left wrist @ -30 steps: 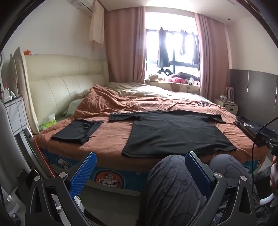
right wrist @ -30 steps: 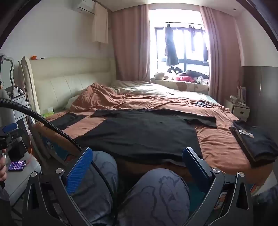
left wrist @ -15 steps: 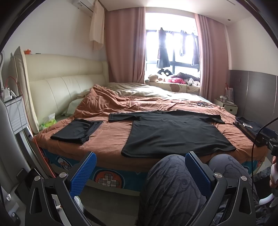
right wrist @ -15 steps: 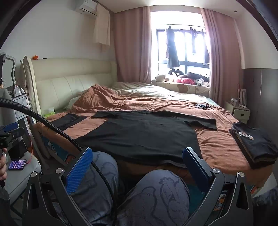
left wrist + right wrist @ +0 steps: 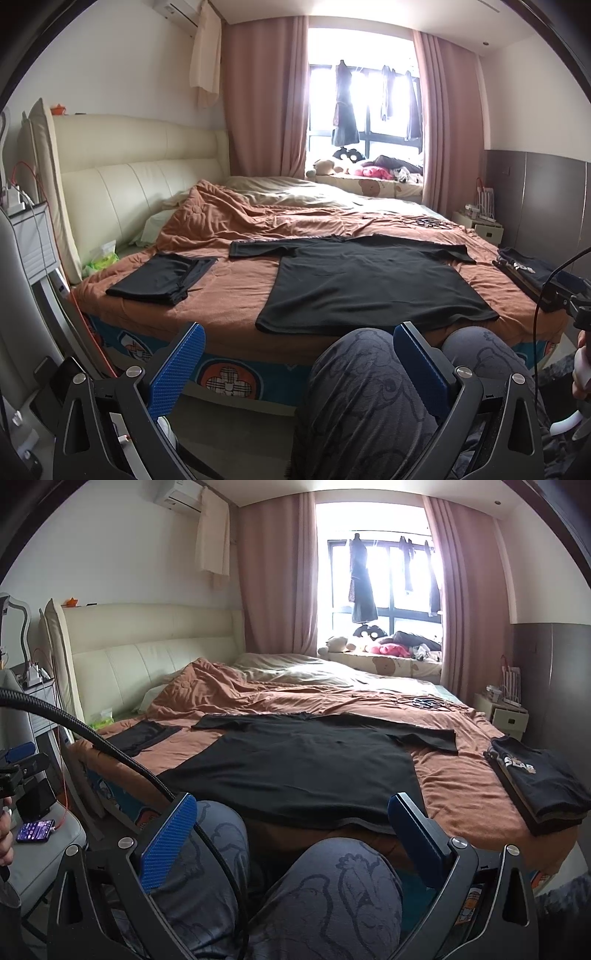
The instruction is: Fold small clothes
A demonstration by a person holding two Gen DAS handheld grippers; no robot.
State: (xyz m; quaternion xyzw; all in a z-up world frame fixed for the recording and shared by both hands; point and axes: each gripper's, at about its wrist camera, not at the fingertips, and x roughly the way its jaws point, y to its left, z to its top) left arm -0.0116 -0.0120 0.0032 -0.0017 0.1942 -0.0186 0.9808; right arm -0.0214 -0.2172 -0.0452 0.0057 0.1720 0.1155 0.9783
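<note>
Black T-shirt [image 5: 369, 284] is lying flat on the bed [image 5: 236, 291]; folded clothes [image 5: 543, 786] are flanking it; both the left gripper [image 5: 295, 354] and right gripper [image 5: 291, 827] are gaping empty above the person's knees [image 5: 351, 878].

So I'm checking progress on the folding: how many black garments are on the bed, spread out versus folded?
Spread flat: 1, the black T-shirt
Folded: 2, the folded black garment and the folded printed black T-shirt
Total: 3

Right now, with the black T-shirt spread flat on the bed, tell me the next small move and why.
Probably bring both grippers forward to the flat black T-shirt, starting at a sleeve. The left gripper and right gripper are open, empty and held back over the person's knees, and the shirt lies unfolded on the orange-brown blanket.
</note>
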